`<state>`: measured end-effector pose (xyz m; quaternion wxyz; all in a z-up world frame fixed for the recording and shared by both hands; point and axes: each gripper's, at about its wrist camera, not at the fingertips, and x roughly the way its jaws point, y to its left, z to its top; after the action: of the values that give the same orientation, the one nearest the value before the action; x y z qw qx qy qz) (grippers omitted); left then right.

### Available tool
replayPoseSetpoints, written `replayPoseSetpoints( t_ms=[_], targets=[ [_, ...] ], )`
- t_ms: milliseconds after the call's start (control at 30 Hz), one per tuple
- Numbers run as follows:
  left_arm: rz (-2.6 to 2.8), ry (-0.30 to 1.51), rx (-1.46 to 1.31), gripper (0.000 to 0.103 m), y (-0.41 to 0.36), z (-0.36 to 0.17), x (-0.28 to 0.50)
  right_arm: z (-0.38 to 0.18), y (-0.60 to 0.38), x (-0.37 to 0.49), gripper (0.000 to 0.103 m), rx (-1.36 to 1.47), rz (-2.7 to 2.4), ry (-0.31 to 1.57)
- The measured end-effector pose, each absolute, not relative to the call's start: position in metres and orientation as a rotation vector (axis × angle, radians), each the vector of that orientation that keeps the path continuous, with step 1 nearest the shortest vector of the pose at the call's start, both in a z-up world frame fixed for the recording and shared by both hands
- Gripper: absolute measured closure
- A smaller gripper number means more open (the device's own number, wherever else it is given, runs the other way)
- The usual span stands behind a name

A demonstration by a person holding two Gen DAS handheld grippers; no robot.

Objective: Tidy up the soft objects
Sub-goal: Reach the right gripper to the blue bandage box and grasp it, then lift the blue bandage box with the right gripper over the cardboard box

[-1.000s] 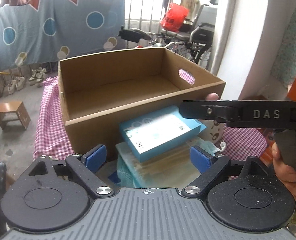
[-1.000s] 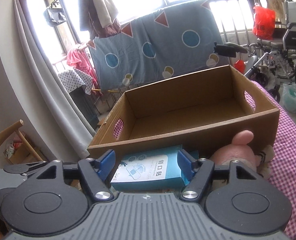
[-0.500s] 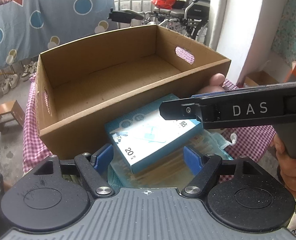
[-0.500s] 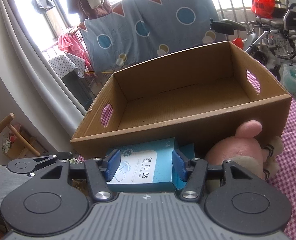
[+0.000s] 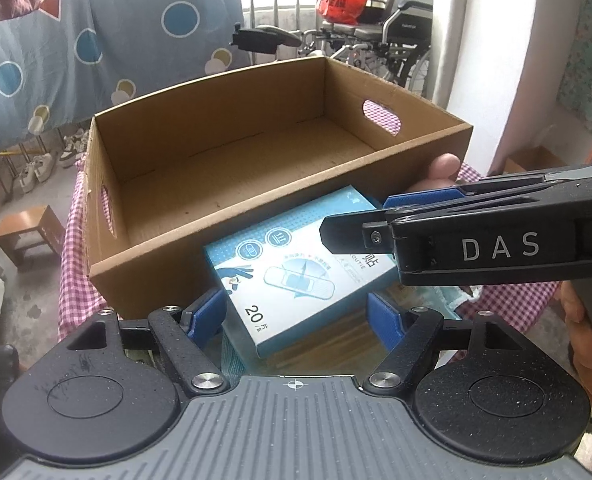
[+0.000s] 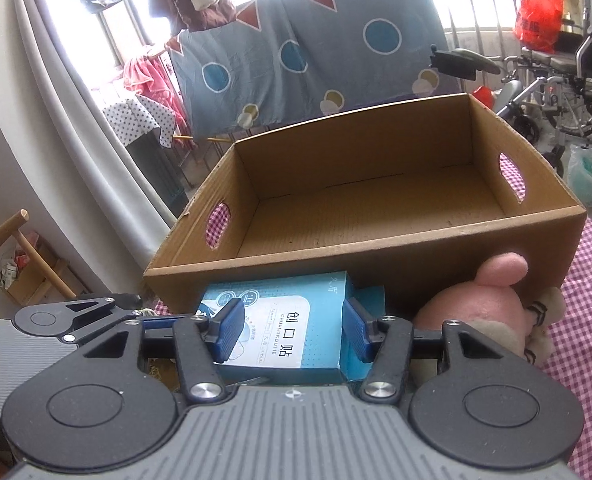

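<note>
Blue bandage box point(image 5: 296, 276) lies flat just in front of the cardboard box's point(image 5: 256, 232) near wall, on top of a pale flat pack point(image 5: 315, 344) on the pink checked tablecloth point(image 5: 76, 256). Cardboard box is open-topped, bare inside, oval handle holes in both end walls; its whole floor is free room.

Right gripper point(image 6: 290, 330): jaws have just been closing, and the blue pads point(image 6: 228, 328) now sit against the two long sides of the bandage box, pinching it. In the left wrist view this gripper comes in from the right, and its black finger crosses over the box's far right corner.

Left gripper point(image 5: 296, 316): jaws have also been narrowing, but stand spread. The near corner of the bandage box lies between the pads; the left pad point(image 5: 206, 314) is close to or at the box's edge, contact unclear, and the right pad point(image 5: 383, 322) stands clear with a visible gap. Not a grip.

Pink plush toy point(image 6: 475, 304) sits just right of the bandage box, pressed up against the cardboard box's near wall, its top at about the rim's height. A person's hand point(image 5: 587, 344) holds the right gripper's handle at the right edge.

Room: tight between bandage box and cardboard wall, with barely a gap there. Left of the bandage box, the tablecloth edge drops to the floor, stool point(image 5: 28, 232) below. Hung blue sheet point(image 6: 315, 60) and wheelchair point(image 6: 567, 80) well behind the box.
</note>
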<state>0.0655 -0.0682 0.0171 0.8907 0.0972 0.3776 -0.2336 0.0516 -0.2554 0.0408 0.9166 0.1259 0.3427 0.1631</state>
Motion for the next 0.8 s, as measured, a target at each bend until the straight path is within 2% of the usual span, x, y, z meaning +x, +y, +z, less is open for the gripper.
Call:
replayPoseSetpoints(
  t_ms=[33, 100, 300, 400, 567, 633, 800],
  targets=[
    [-0.484, 0.777, 0.197, 0.029, -0.067, 0.019, 0.063, 0.043, -0.255, 0.049, 0.046, 0.258, 0.339, 0.7],
    [-0.502, 0.76, 0.178, 0.031, -0.063, 0.026, 0.057, 0.047, -0.254, 0.046, 0.06, 0.286, 0.39, 0.702],
    [-0.521, 0.692, 0.172, 0.029, -0.064, 0.04, 0.043, 0.06, -0.24, 0.033, 0.06, 0.257, 0.411, 0.658],
    [-0.505, 0.715, 0.168, 0.029, -0.061, 0.032, 0.048, 0.062, -0.249, 0.035, 0.06, 0.289, 0.388, 0.659],
    [-0.523, 0.73, 0.14, 0.019, -0.052, 0.027, 0.049, 0.068, -0.279, 0.027, 0.054, 0.33, 0.303, 0.599],
    [-0.529, 0.734, 0.145, 0.015, -0.053, 0.028, 0.05, 0.062, -0.29, 0.026, 0.043, 0.359, 0.285, 0.615],
    [-0.53, 0.747, 0.184, 0.013, -0.06, 0.024, 0.056, 0.041, -0.293, 0.038, 0.043, 0.41, 0.3, 0.697]
  ],
)
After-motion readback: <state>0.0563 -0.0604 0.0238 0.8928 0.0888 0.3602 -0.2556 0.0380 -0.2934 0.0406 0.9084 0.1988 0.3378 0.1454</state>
